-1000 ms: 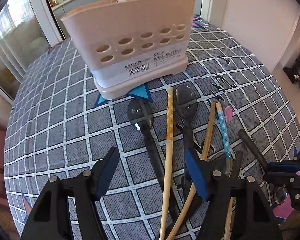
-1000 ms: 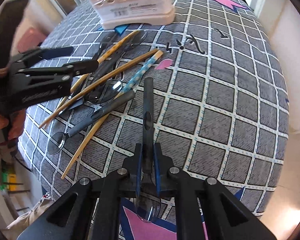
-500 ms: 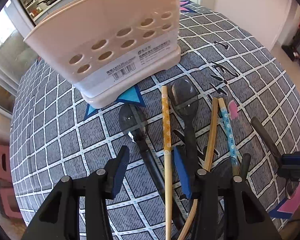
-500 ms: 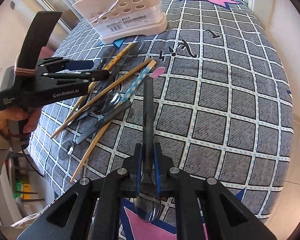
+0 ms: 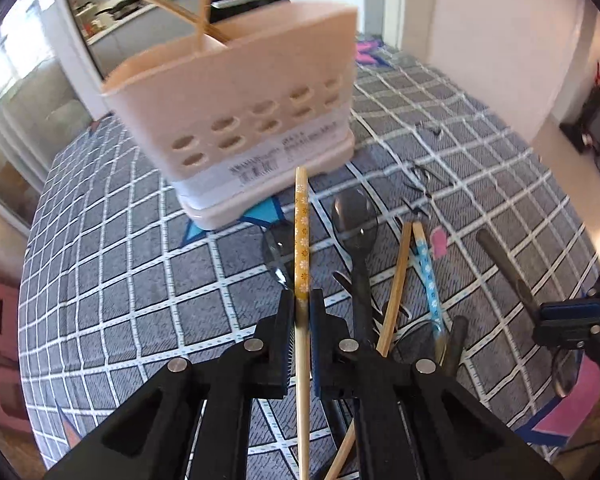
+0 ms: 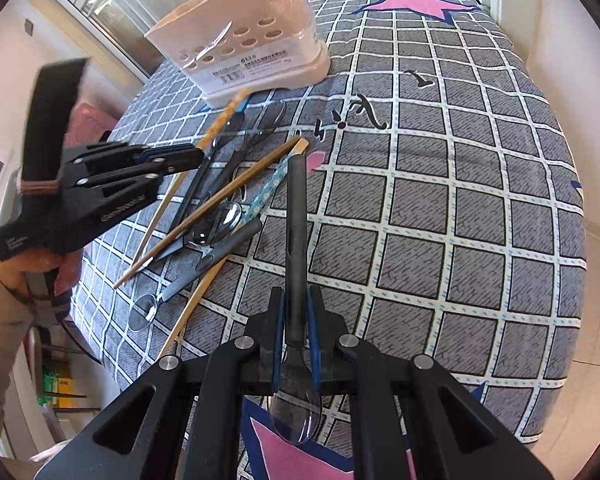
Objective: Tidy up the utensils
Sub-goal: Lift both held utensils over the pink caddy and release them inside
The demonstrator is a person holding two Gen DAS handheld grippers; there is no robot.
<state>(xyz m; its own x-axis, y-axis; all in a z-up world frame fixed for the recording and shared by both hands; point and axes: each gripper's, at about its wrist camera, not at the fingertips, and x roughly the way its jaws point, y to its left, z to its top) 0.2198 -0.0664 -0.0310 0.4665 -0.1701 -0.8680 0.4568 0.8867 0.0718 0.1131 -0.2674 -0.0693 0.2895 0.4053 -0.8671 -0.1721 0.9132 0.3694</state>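
left gripper (image 5: 302, 304): jaws clamped tight on a chopstick with a yellow flower pattern (image 5: 301, 232); the patterned end sticks out ahead toward the holder, the plain wooden end runs back under the gripper

right gripper (image 6: 296, 316): pinched shut on the dark handle of a clear spoon (image 6: 295, 208); handle points forward over the table, the see-through bowl hangs back under the gripper body

left hand (image 6: 32, 268): visible in the right view, wrapped round the left gripper's grip, sleeve at the picture edge

pile on the table: between the two grippers, all loosely crossed over each other. A plain wooden chopstick (image 6: 216, 204), a blue flowered chopstick (image 6: 266, 190), a couple more dark-handled clear spoons (image 5: 356, 224), and one spoon with a grey handle (image 6: 204, 262) closest to the table edge

holder (image 5: 240, 120): pinkish plastic utensil caddy with oval holes and a barcode sticker, standing upright just past the pile; two chopsticks (image 5: 204, 4) already poke out the top

tablecloth (image 6: 460, 208): grey checks with white lines, pink stars at the edges, covers the whole round table
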